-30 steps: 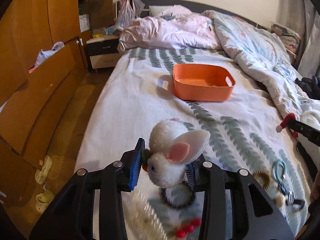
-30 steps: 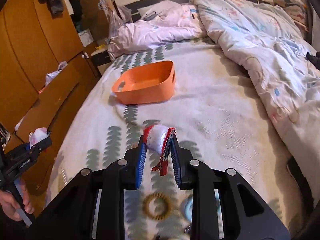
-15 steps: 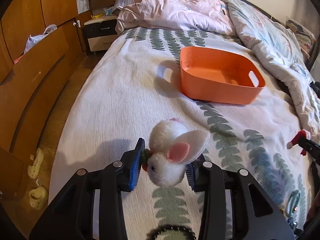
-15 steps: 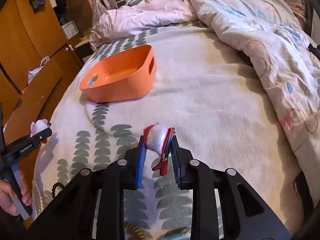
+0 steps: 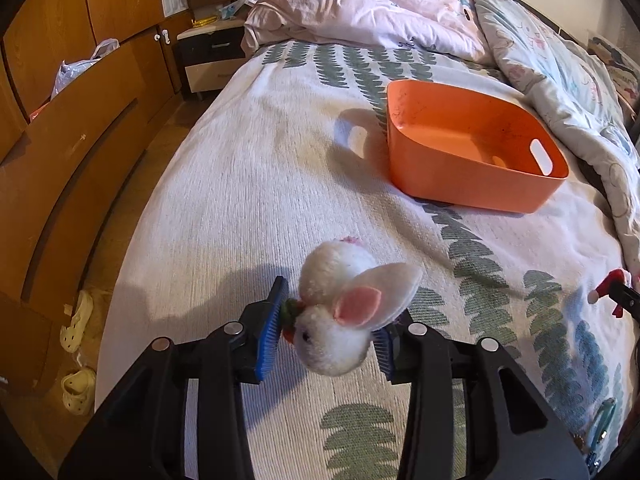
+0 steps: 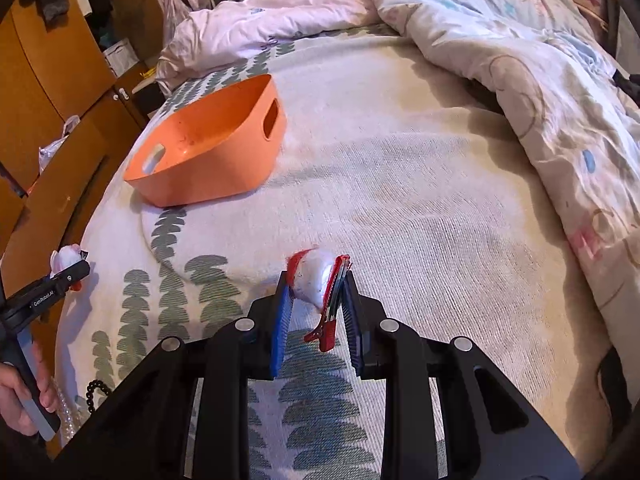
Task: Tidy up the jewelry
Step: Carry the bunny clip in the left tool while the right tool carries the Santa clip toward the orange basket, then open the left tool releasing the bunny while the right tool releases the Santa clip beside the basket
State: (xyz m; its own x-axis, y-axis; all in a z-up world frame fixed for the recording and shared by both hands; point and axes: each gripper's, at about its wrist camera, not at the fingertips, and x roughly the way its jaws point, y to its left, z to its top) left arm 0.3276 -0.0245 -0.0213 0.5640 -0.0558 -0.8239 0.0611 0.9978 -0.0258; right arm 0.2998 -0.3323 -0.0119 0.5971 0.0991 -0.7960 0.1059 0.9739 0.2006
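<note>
Left gripper (image 5: 326, 332) clamps bunny (image 5: 340, 320), right gripper (image 6: 316, 300) clamps red clip (image 6: 326, 300); both short of bin (image 5: 472, 152). Carry over bin rim, lower inside, then release, one at a time.

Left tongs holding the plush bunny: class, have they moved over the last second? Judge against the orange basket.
Yes. The left tongs, shut on the plush bunny, have moved forward toward the orange basket, which now looks larger and nearer in the left wrist view.
</note>
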